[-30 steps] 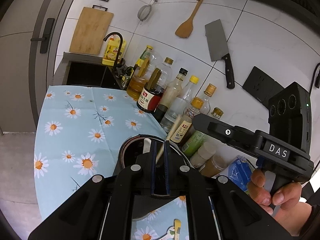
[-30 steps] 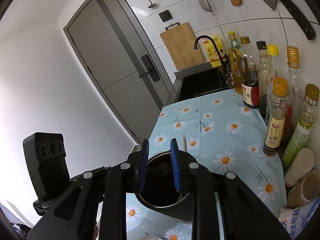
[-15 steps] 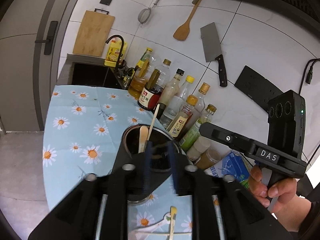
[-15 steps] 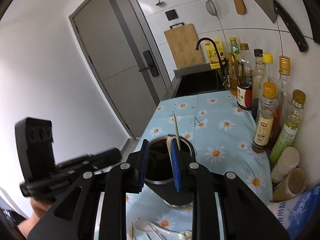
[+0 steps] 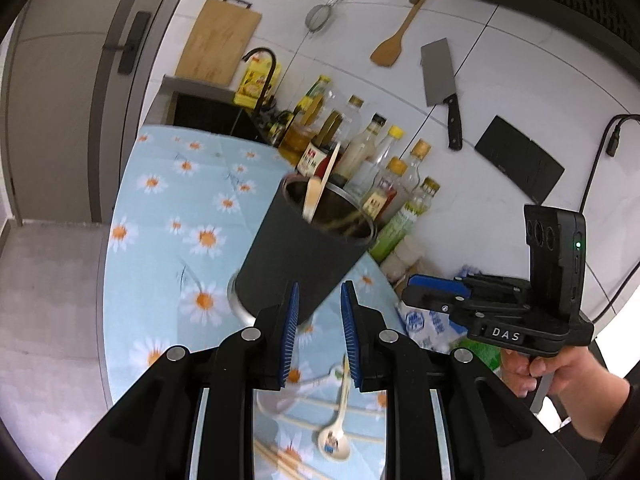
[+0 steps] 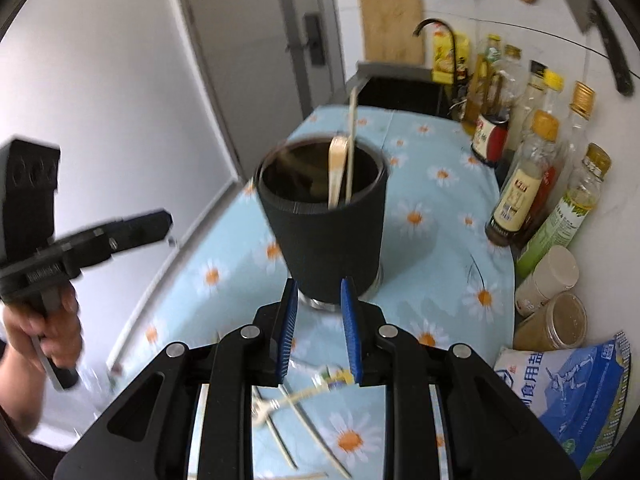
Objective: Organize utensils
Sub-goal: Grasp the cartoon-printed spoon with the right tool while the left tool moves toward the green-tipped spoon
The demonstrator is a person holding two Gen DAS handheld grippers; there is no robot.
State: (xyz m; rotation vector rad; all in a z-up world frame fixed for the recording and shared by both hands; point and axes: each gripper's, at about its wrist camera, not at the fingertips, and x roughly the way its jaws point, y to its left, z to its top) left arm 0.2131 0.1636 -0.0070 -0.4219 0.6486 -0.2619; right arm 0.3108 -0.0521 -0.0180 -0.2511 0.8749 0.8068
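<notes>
Both grippers are empty here, each set of blue-padded fingers parted with nothing between them: the left gripper (image 5: 319, 332) sits low over the daisy-print light-blue tablecloth (image 5: 160, 216), and the right gripper (image 6: 319, 332) does the same from the other side. Straight ahead of both stands the tall black cylindrical utensil holder (image 6: 323, 216), upright on the cloth with a metal base showing under it, and it already has tenants: a pale wooden spoon handle (image 6: 336, 170) and a thin wooden chopstick (image 6: 352, 140) poking out past the rim, leaning slightly. Closer in, on the cloth just below the fingers, loose utensils lie scattered: a cream ceramic spoon with a printed bowl (image 5: 336, 436), its handle pointing toward the holder, and several pale wooden chopsticks (image 6: 288, 432) crossed beside it, a little blurred. Along the white tiled wall, a row of glass condiment bottles (image 6: 532, 168) stands beside the holder, with two squat lidded spice jars (image 6: 548, 300) and a blue-and-white bag of salt (image 6: 576, 392) nearer the camera. Higher on the wall hang a cleaver with a black handle (image 5: 442, 84) and a wooden spatula (image 5: 394, 36); a wooden cutting board (image 5: 218, 40) leans behind the dark sink (image 5: 204, 114).
</notes>
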